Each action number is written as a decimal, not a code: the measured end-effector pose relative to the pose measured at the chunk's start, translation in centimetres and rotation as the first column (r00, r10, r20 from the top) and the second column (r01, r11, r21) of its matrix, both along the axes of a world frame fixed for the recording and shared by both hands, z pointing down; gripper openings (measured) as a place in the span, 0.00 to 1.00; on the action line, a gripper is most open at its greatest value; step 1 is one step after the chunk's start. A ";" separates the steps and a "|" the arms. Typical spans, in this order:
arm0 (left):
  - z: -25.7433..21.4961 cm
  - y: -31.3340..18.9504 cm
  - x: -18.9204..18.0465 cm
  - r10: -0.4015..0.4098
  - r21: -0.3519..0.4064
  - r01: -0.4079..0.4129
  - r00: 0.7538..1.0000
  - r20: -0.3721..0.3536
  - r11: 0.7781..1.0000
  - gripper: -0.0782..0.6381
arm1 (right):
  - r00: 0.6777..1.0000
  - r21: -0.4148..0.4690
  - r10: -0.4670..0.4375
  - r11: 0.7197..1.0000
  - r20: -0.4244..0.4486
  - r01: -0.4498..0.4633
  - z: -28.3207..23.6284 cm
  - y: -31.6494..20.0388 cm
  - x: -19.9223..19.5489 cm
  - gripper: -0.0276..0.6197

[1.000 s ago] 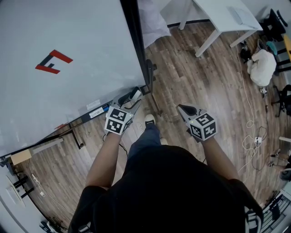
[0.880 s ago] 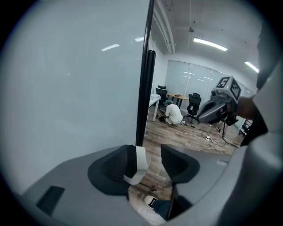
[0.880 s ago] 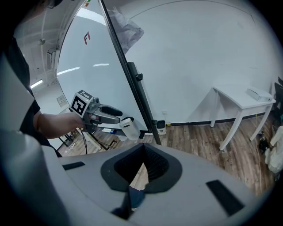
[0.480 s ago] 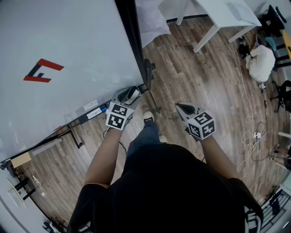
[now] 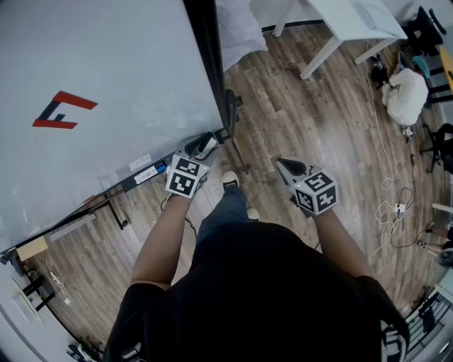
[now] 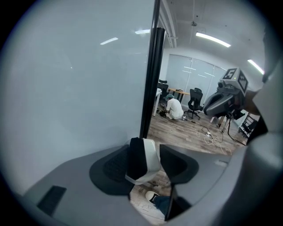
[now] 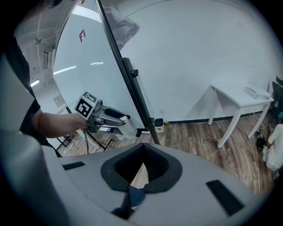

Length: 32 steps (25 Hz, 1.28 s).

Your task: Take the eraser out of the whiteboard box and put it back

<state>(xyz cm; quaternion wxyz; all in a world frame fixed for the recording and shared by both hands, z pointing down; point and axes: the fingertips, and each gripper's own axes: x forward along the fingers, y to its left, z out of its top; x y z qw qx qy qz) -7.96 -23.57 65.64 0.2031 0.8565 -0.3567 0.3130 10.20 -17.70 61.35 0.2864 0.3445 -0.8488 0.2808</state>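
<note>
My left gripper is shut on the eraser, a white block with a black felt side, right at the lower right corner of the whiteboard. In the left gripper view the eraser stands upright between the jaws, in front of the board's black frame post. The board's tray runs down-left from there along the bottom edge. My right gripper hangs shut and empty over the wood floor, well to the right; its own view shows the left gripper with the eraser.
A white table stands at the back right. A white bag and loose cables lie on the floor at right. The person's shoe is between the grippers. A cardboard box sits at lower left.
The left gripper, still shut on the eraser, has shifted slightly up and left along the board's corner. The right gripper has barely moved.
</note>
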 end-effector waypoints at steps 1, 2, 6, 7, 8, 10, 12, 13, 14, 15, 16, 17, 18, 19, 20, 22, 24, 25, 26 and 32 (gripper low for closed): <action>0.0 0.0 -0.1 0.000 0.000 0.000 1.000 0.001 1.000 0.42 | 1.000 0.000 -0.001 1.000 -0.002 0.001 0.0 0.0 0.0 0.04; 0.1 0.0 -0.1 0.000 0.000 0.000 1.000 0.000 1.000 0.41 | 1.000 0.001 -0.003 1.000 -0.004 0.003 0.0 0.1 0.0 0.04; 0.1 0.1 -0.3 -0.001 0.002 0.001 1.000 -0.004 1.000 0.39 | 1.000 0.000 -0.010 1.000 -0.008 0.010 0.1 0.3 -0.2 0.04; 0.1 0.1 -0.3 -0.001 0.003 0.001 1.000 -0.002 1.000 0.38 | 1.000 -0.001 -0.012 1.000 -0.008 0.012 0.1 0.4 -0.3 0.04; 0.2 0.1 -0.4 0.001 0.005 -0.001 1.000 0.001 1.000 0.37 | 1.000 -0.001 -0.014 1.000 -0.008 0.014 0.1 0.4 -0.4 0.04; 0.3 0.3 -0.5 0.005 0.009 -0.005 1.000 0.006 1.000 0.36 | 1.000 0.000 -0.017 1.000 -0.009 0.017 0.1 0.6 -0.4 0.04; 0.1 0.4 -0.4 0.003 0.012 -0.003 1.000 0.005 1.000 0.35 | 1.000 0.002 -0.019 1.000 -0.009 0.019 0.0 0.7 -0.4 0.04; 0.0 0.5 -0.4 0.002 0.015 -0.002 1.000 0.005 1.000 0.34 | 1.000 0.004 -0.020 1.000 -0.008 0.020 -0.1 0.7 -0.4 0.04; -0.1 0.5 -0.5 0.000 0.018 0.000 1.000 0.005 1.000 0.34 | 1.000 0.005 -0.021 1.000 -0.007 0.021 -0.2 0.8 -0.4 0.04; -0.2 0.6 -0.5 -0.003 0.021 0.002 1.000 0.005 1.000 0.33 | 1.000 0.006 -0.021 1.000 -0.006 0.021 -0.2 0.8 -0.4 0.04; -0.4 0.6 -0.5 -0.006 0.024 0.006 1.000 0.003 1.000 0.33 | 1.000 0.007 -0.021 1.000 -0.005 0.021 -0.3 0.9 -0.3 0.04; -0.6 0.7 -0.5 -0.009 0.026 0.009 1.000 0.001 1.000 0.33 | 1.000 0.009 -0.021 1.000 -0.005 0.021 -0.4 0.9 -0.3 0.04; -0.7 0.7 -0.5 -0.011 0.028 0.011 1.000 0.000 1.000 0.33 | 1.000 0.010 -0.021 1.000 -0.005 0.021 -0.4 1.0 -0.3 0.04; -0.9 0.7 -0.5 -0.012 0.030 0.012 1.000 0.000 0.999 0.32 | 1.000 0.012 -0.021 1.000 -0.004 0.021 -0.5 1.0 -0.3 0.04; -1.1 0.7 -0.5 -0.013 0.034 0.013 1.000 -0.001 0.999 0.32 | 1.000 0.013 -0.021 1.000 -0.003 0.021 -0.6 1.1 -0.2 0.04; -1.6 0.8 -0.5 -0.013 0.043 0.013 1.000 -0.002 0.999 0.32 | 1.000 0.018 -0.022 1.000 0.000 0.022 -0.8 1.2 -0.2 0.04; -2.1 0.9 -0.5 -0.016 0.055 0.016 1.000 -0.005 0.998 0.32 | 1.000 0.023 -0.023 0.999 0.003 0.023 -1.0 1.3 -0.2 0.04; -2.4 0.9 -0.5 -0.020 0.065 0.020 1.000 -0.008 0.998 0.32 | 1.000 0.026 -0.024 0.999 0.004 0.024 -1.1 1.4 -0.3 0.04; -2.7 0.9 -0.6 -0.025 0.076 0.025 1.000 -0.013 0.997 0.32 | 1.000 0.030 -0.025 0.999 0.005 0.025 -1.2 1.5 -0.2 0.04; -4.7 1.3 -0.6 -0.044 0.118 0.047 0.999 -0.031 0.992 0.31 | 0.999 0.044 -0.032 0.999 0.017 0.031 -2.2 2.1 0.0 0.04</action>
